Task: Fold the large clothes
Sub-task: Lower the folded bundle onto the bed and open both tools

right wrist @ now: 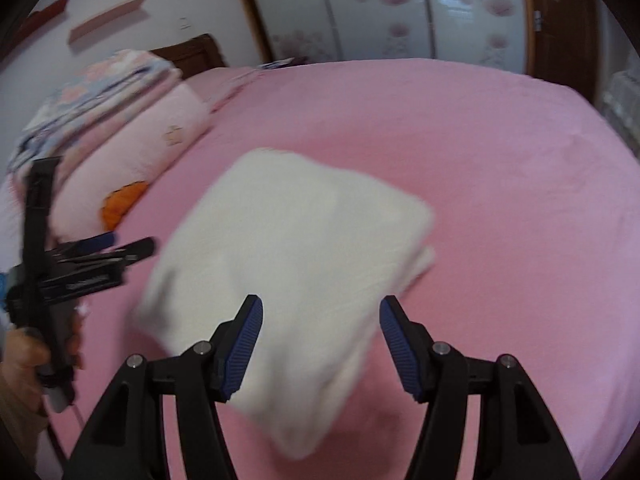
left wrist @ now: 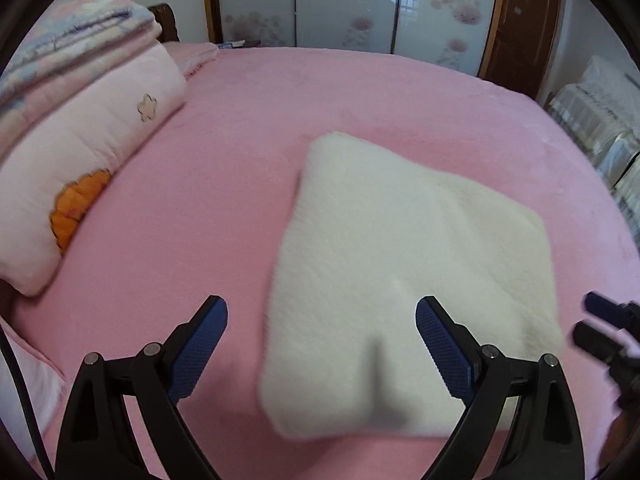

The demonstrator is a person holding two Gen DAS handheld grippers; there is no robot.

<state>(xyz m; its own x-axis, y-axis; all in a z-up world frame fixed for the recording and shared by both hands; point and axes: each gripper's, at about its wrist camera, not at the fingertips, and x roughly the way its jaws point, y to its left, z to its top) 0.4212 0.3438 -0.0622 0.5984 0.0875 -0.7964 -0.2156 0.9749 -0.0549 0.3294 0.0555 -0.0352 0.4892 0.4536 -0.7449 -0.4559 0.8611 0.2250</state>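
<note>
The white garment (left wrist: 416,280) lies folded into a compact square on the pink bed (left wrist: 240,160), with left gripper (left wrist: 322,320) and right gripper (right wrist: 321,320) both spread and empty above it, so folding looks finished.

One folded white garment (left wrist: 408,272) lies on one pink bed (left wrist: 224,184). Two grippers: the left gripper (left wrist: 322,320) and the right gripper (right wrist: 321,318), each with two fingers bearing blue pads, four in all. One pile of folded bedding (left wrist: 80,112) carries one orange flower patch (left wrist: 78,204) and one pale flower patch (left wrist: 147,107). One hand (right wrist: 24,356) shows. One brown door (left wrist: 520,20)
</note>
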